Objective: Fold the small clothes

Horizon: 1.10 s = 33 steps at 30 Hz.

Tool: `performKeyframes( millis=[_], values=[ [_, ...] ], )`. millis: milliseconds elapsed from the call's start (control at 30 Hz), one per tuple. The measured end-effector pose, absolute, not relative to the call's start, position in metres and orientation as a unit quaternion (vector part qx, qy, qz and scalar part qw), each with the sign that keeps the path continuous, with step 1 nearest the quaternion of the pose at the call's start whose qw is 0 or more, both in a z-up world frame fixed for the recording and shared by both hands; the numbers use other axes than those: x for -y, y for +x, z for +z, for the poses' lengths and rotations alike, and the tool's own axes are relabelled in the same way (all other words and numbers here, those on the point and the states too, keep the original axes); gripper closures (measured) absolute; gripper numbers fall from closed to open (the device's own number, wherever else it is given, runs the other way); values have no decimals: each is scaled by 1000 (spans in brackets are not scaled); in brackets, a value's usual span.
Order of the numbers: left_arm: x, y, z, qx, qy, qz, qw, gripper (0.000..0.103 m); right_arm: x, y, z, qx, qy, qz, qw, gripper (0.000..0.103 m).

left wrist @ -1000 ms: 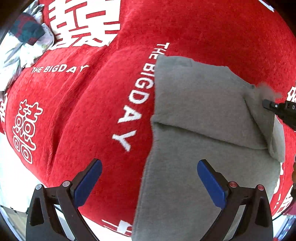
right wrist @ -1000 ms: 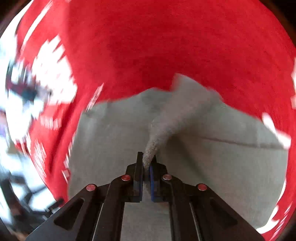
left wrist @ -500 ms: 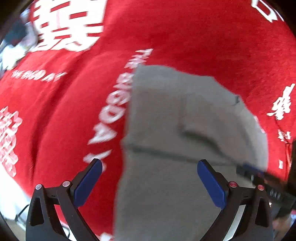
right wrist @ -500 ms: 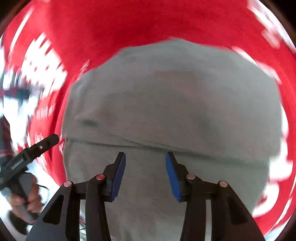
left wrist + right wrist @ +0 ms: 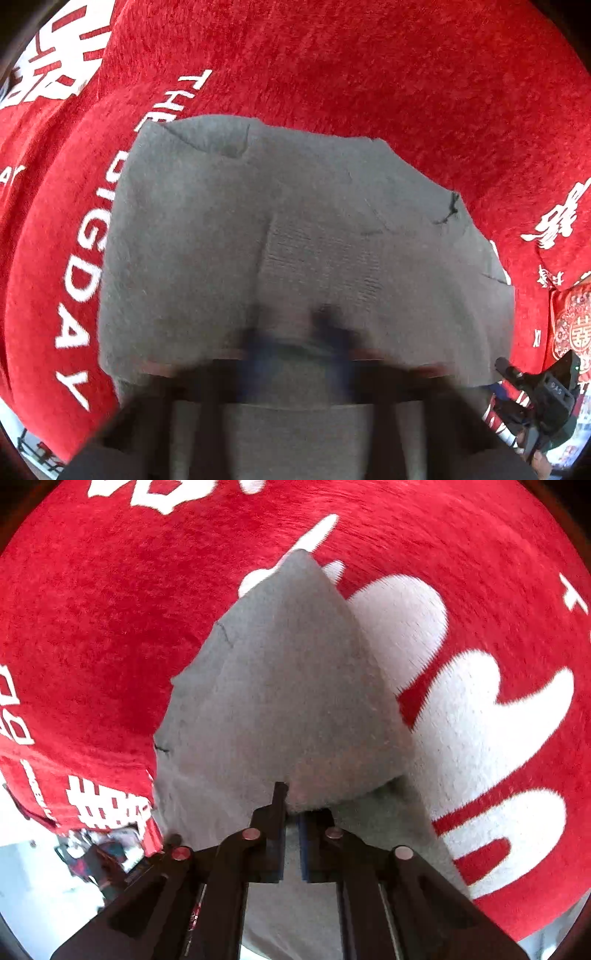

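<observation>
A grey knitted garment [image 5: 303, 236] lies partly folded on a red cloth with white lettering [image 5: 369, 66]. My left gripper [image 5: 295, 350] is low over its near edge and smeared by motion blur; its fingers look close together, the grip unclear. In the right wrist view my right gripper [image 5: 291, 819] is shut on a fold of the grey garment [image 5: 288, 701], which rises as a peaked flap in front of the fingers. The right gripper also shows at the lower right of the left wrist view [image 5: 535, 384].
The red cloth [image 5: 110, 590] covers the whole surface, with large white characters [image 5: 480, 720] to the right. Its edge drops off at the lower left of the right wrist view [image 5: 92, 805], with floor and clutter beyond.
My right gripper let go of the flap, opened, then shut on a garment edge. My left gripper moved right over the garment and its wide-open fingers came together, now blurred.
</observation>
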<state>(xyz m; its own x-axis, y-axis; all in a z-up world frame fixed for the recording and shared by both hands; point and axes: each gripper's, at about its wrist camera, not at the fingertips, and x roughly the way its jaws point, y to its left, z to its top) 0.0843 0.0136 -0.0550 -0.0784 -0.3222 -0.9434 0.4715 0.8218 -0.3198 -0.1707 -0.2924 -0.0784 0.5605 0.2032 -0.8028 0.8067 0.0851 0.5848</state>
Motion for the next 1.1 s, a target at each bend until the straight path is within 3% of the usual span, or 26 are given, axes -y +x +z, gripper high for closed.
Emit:
performKeyframes(
  millis=[167, 400, 567, 600, 633, 700, 800, 833, 900, 1000, 1100],
  values=[
    [-31, 75, -26, -634, 50, -315, 704, 94, 286, -158, -78, -445, 574, -229, 648, 97],
    [-38, 61, -52, -643, 94, -313, 693, 92, 278, -158, -88, -475, 546, -237, 647, 97],
    [-63, 69, -36, -626, 142, -266, 719, 92, 286, -179, -61, -500, 508, -234, 661, 82],
    [-70, 72, -31, -627, 137, -262, 721, 92, 292, -183, -50, -484, 495, -241, 680, 72],
    [-75, 75, -27, -626, 136, -259, 723, 92, 299, -184, -43, -476, 481, -254, 691, 53],
    [-74, 77, -18, -618, 139, -260, 729, 92, 319, -181, -46, -469, 469, -280, 694, 43],
    [-63, 80, -14, -608, 142, -272, 732, 92, 346, -170, -75, -471, 511, -278, 663, 48],
    [-55, 79, -15, -608, 144, -276, 730, 92, 352, -165, -87, -478, 525, -274, 649, 67],
    [-40, 77, -21, -608, 148, -285, 726, 92, 354, -156, -91, -479, 539, -251, 646, 93],
    [-17, 64, -33, -609, 162, -295, 718, 92, 341, -138, -69, -519, 427, -249, 697, 94],
    [-14, 58, -51, -611, 193, -284, 714, 92, 342, -142, -86, -550, 402, -250, 688, 93]
  ],
)
